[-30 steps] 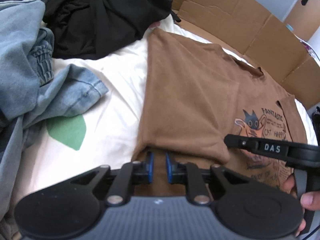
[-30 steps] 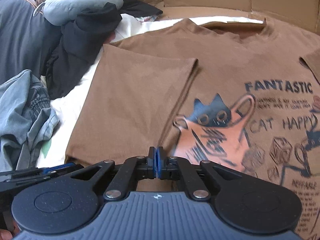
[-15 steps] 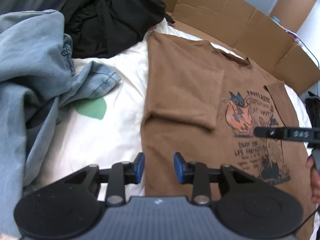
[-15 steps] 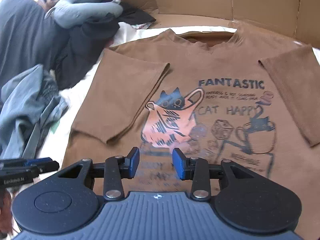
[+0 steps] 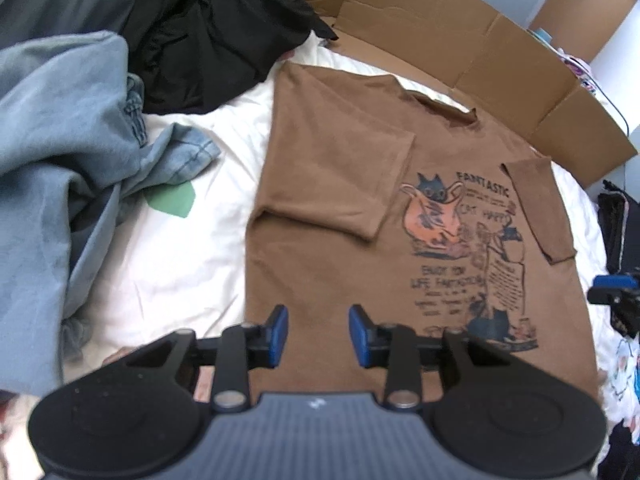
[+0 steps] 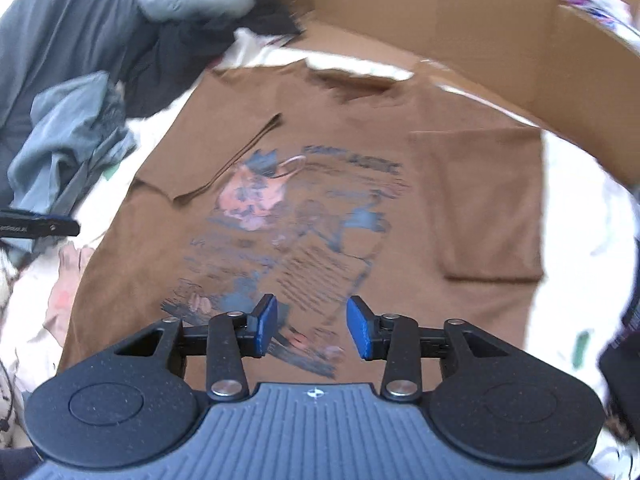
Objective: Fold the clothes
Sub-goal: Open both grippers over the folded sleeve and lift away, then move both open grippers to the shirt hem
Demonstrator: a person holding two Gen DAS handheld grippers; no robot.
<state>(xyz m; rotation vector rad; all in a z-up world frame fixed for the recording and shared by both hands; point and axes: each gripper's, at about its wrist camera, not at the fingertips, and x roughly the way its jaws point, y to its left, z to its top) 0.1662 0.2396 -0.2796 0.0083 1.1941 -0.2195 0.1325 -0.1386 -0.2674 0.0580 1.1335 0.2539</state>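
The left tongs stand part open and empty, blue pads apart over the near hem of the shirt. A second ago they were pinched close at the edge of the folded sleeve; now they hang clear of the cloth, higher and back toward the hem. The right tongs were shut a second ago on cloth near the print; their jaws are opening now with nothing between them, and the view is blurred, so they seem to be swinging across toward the far side of the shirt.

The change means the sleeve fold ahead of the left tongs is laid and released: that sleeve lies flat, turned in over the chest, its cuff beside the cat print. The other sleeve, ahead and to the right of the right tongs, looks not yet folded in, so that is likely the next step.

The shirt lies face up on the bed, its long axis running straight away from both tongs: hem nearest, collar farthest, pointing at the cardboard. Left of the left tongs lie denim and black clothes, apart from the shirt.
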